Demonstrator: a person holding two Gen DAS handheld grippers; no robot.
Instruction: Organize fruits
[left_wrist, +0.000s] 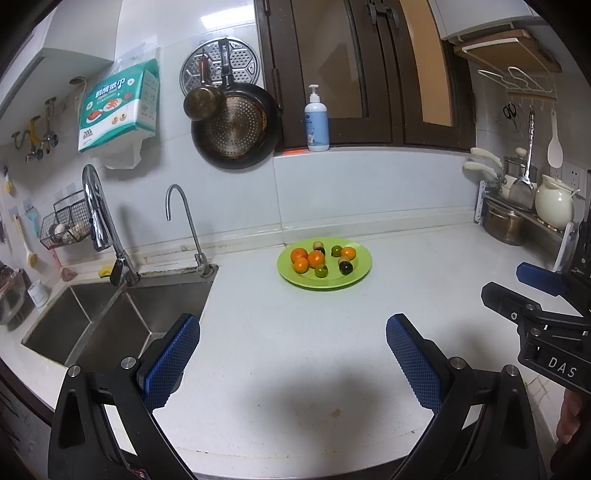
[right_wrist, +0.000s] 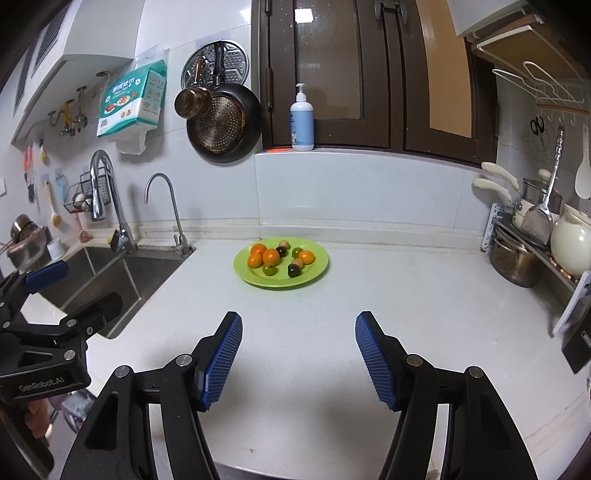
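Well apart, both tongs, left (left_wrist: 291, 354) and right (right_wrist: 298, 350), gape empty over the white counter (left_wrist: 295, 332) beside the sink (left_wrist: 110, 317).

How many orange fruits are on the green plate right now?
4. Three cluster on the left half of the green plate. The fourth sits right of centre. None looks hidden.

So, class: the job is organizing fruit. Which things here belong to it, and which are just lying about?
Belongs to the job:
green plate
oranges
small green and dark fruits
left gripper
right gripper

Just lying about:
soap bottle
hanging pan
sink
steel pot
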